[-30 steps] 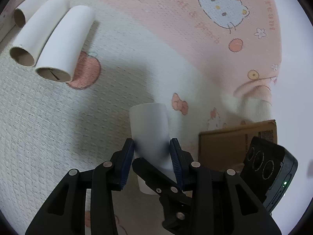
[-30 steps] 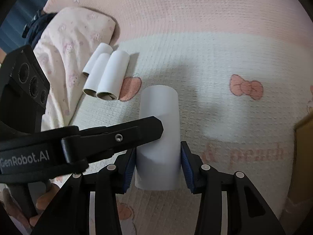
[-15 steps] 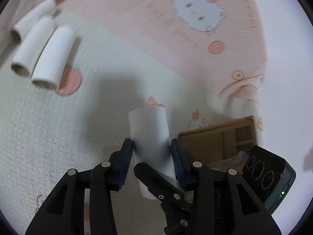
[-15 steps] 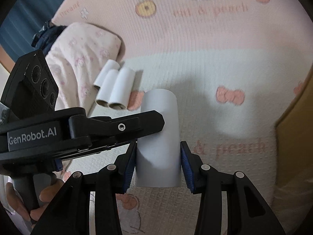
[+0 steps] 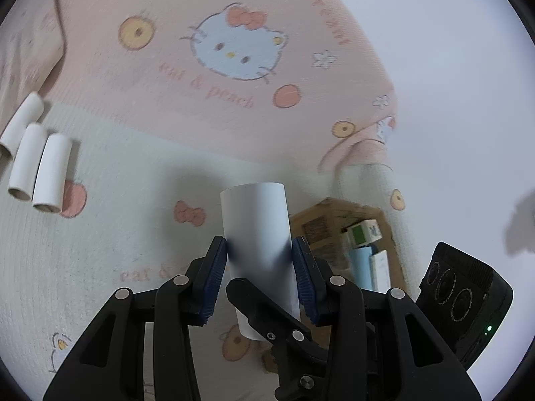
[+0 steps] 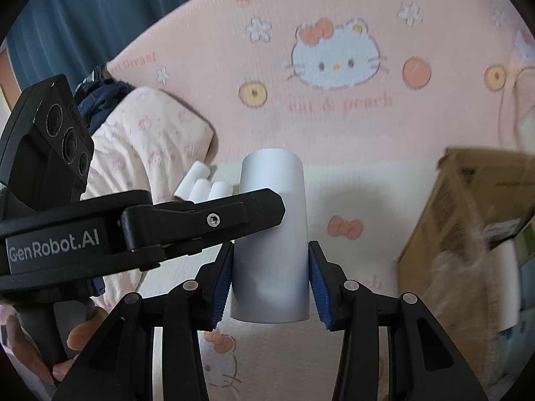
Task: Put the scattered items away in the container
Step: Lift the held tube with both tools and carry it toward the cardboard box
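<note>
Both grippers hold one white cardboard tube (image 5: 255, 230) above the blanket; it also shows in the right wrist view (image 6: 272, 244). My left gripper (image 5: 260, 274) is shut on it across its lower part. My right gripper (image 6: 270, 277) is shut on the same tube, crossing the left one. The brown cardboard box (image 5: 337, 220) lies just right of the tube, with small items inside; it fills the right edge of the right wrist view (image 6: 468, 207). Three more white tubes (image 5: 36, 167) lie side by side at the left, small in the right wrist view (image 6: 204, 188).
A pink and cream Hello Kitty blanket (image 5: 174, 77) covers the surface. A pink patterned pillow (image 6: 147, 133) and dark clothing (image 6: 100, 93) lie at the left. A white wall (image 5: 451, 83) rises at the right, a blue curtain (image 6: 100, 16) at the far left.
Both grippers have lifted the tube higher and carried it toward the box. The box interior has come into view. The three tubes on the blanket have fallen farther away.
</note>
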